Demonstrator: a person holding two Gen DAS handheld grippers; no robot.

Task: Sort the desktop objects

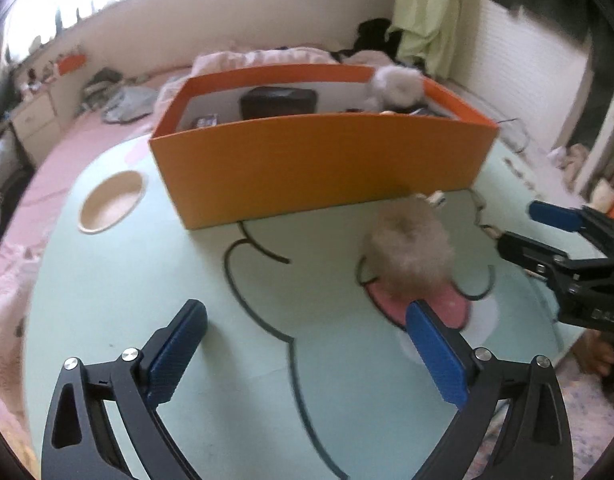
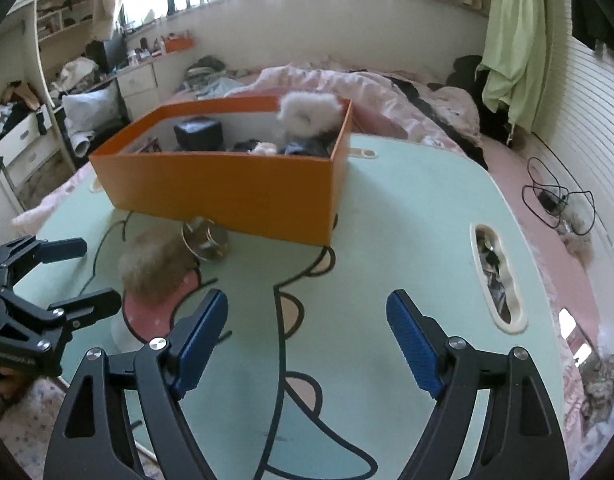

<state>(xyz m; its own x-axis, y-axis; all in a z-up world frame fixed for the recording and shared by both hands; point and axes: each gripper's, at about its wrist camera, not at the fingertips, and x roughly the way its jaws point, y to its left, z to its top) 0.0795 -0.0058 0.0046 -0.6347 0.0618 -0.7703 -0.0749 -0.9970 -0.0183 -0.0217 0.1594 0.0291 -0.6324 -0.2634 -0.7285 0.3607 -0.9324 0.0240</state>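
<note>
- Left gripper (image 1: 307,354) gapes wide, holding nothing, above bare tabletop (image 1: 147,300).
- Right gripper (image 2: 307,338) is likewise spread and unladen.
- Fluffy brown pompom (image 1: 411,256) lies just before the orange box (image 1: 319,168), near the tabletop's front edge.

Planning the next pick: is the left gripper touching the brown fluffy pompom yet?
Apart. In the right wrist view the left gripper is open with green table showing between its fingers and the brown fluffy pompom.

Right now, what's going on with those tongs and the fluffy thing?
Left tongs open, empty. Right tongs open, empty. Fluffy pompom on table, outside orange box. Nothing blocking it.
</note>
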